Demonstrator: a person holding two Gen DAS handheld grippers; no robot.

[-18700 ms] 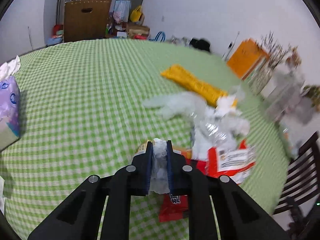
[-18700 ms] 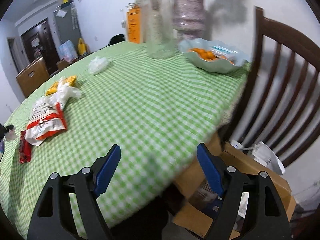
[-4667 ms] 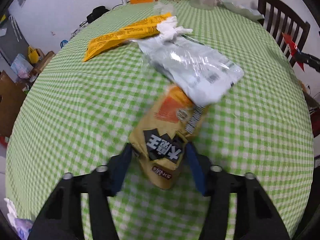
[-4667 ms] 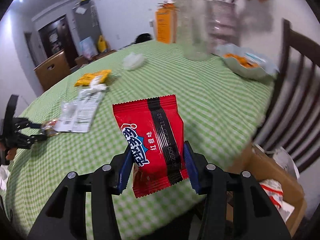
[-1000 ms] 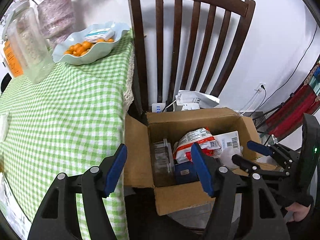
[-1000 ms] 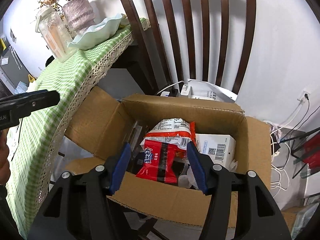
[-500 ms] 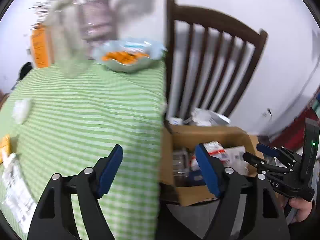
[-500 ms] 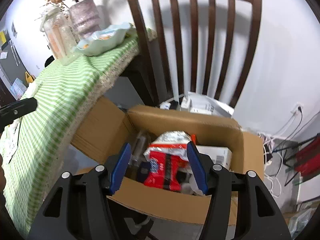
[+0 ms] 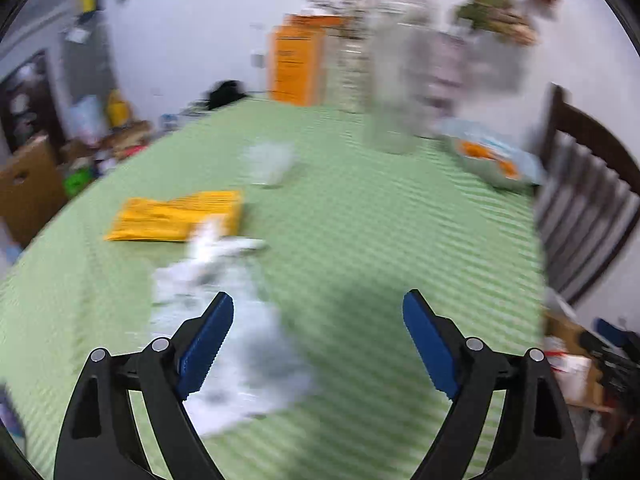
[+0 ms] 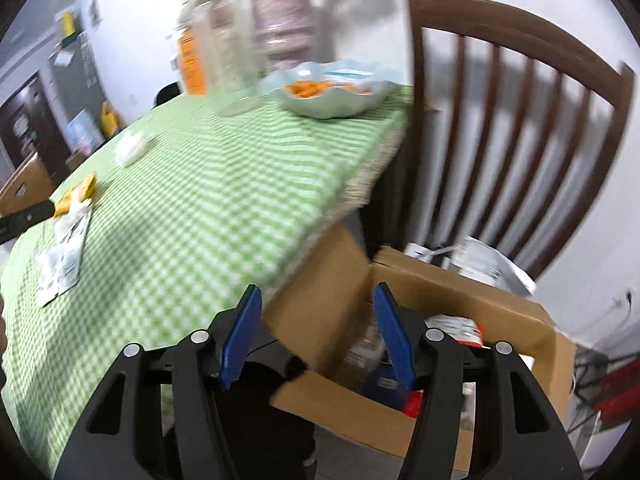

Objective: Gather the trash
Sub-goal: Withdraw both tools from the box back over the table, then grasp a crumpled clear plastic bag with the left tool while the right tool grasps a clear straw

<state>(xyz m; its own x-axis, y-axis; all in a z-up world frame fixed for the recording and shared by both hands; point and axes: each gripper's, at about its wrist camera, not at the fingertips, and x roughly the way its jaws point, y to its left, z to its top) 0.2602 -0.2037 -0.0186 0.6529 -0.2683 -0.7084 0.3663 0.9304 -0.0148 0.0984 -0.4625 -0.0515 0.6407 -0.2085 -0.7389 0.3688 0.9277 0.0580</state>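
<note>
My left gripper [image 9: 318, 344] hangs over the green checked tablecloth [image 9: 360, 240], its jaws opening wide with nothing between them. A silvery white wrapper [image 9: 236, 340] lies just ahead of its left finger, with crumpled white tissue [image 9: 218, 246] and a yellow packet [image 9: 176, 216] beyond. A small clear plastic scrap [image 9: 268, 162] lies farther back. My right gripper [image 10: 316, 334] is open and empty at the table's corner, above the cardboard trash box [image 10: 500, 316], which holds wrappers. The silvery wrapper [image 10: 64, 256] and yellow packet [image 10: 78, 194] show at the far left there.
A glass jar [image 9: 394, 92], a vase of dried flowers [image 9: 492, 40], an orange box [image 9: 298, 64] and a light blue bowl of orange fruit [image 10: 328, 92] stand at the table's far end. A dark wooden chair [image 10: 520, 120] stands behind the box. Clutter lines the far wall.
My left gripper swung from the trash box back over the table and its jaws widened. The right gripper lifted away from the box toward the table corner, still open.
</note>
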